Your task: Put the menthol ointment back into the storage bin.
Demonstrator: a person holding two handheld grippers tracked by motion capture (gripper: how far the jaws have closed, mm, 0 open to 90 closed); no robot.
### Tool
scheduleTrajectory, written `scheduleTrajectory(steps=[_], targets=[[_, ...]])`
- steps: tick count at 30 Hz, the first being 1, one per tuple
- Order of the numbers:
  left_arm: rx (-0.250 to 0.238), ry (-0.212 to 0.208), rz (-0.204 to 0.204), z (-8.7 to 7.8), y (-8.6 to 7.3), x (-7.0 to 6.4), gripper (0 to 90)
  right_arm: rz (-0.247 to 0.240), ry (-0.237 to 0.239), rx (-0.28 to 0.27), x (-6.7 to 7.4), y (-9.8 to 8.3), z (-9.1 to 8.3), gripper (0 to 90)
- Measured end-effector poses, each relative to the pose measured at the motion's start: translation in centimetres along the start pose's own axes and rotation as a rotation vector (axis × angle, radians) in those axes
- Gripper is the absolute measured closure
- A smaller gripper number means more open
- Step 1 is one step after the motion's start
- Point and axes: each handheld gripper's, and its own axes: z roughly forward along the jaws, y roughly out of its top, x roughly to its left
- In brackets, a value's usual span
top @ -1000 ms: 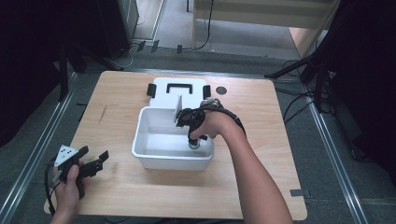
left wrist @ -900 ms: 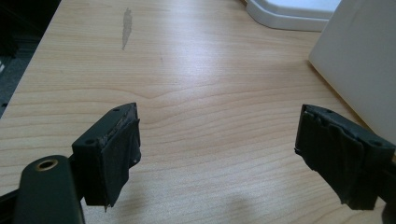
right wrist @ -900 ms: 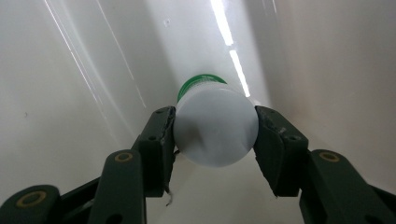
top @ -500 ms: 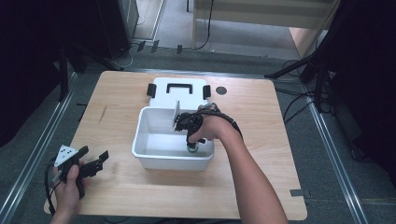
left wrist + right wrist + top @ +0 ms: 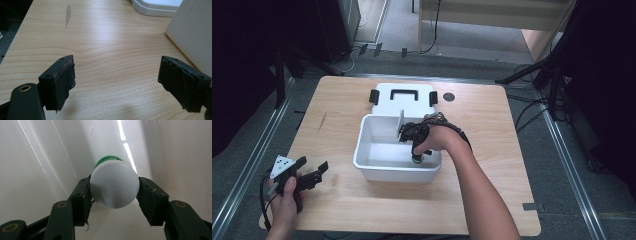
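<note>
We see a light wooden table [image 5: 492, 165] standing on a grey floor [image 5: 562, 165] between metal rails [image 5: 572, 165]. On its far side lies a white lid [image 5: 404, 102] with a black handle [image 5: 404, 93] and black latches [image 5: 373, 96], a small dark round spot [image 5: 449, 96] beside it.

My left gripper [image 5: 312, 175] is matte black plastic, topped by a grey three-cornered plate with dark dots, a black cable trailing behind. My right gripper [image 5: 113, 192] has dark green-black arms with brass-ringed pivot holes, small screw holes and worn black rubber pads. My forearms are bare.
</note>
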Motion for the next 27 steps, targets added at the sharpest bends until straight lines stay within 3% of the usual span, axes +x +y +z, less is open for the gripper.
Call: scheduleTrajectory(steps=[5,6,11,16,27], targets=[[-0.003,0.0,-0.004,0.0,0.0,0.0,14.7,0.005,0.006,0.001,0.0,0.0,0.0,42.0],[-0.003,0.0,-0.004,0.0,0.0,0.0,14.7,0.01,0.006,0.0,0.0,-0.1,-0.1,35.8],[-0.001,0.002,-0.003,0.0,0.0,0.0,14.7,0.027,0.003,-0.04,0.1,-0.3,-1.1,25.5],[0.001,0.002,0.0,0.0,0.0,0.0,14.7,0.0,-0.005,-0.076,0.5,-0.9,-3.4,19.3],[0.001,0.003,-0.003,0.0,0.0,0.0,14.7,0.002,-0.056,-0.146,1.0,-2.1,-8.3,18.7]])
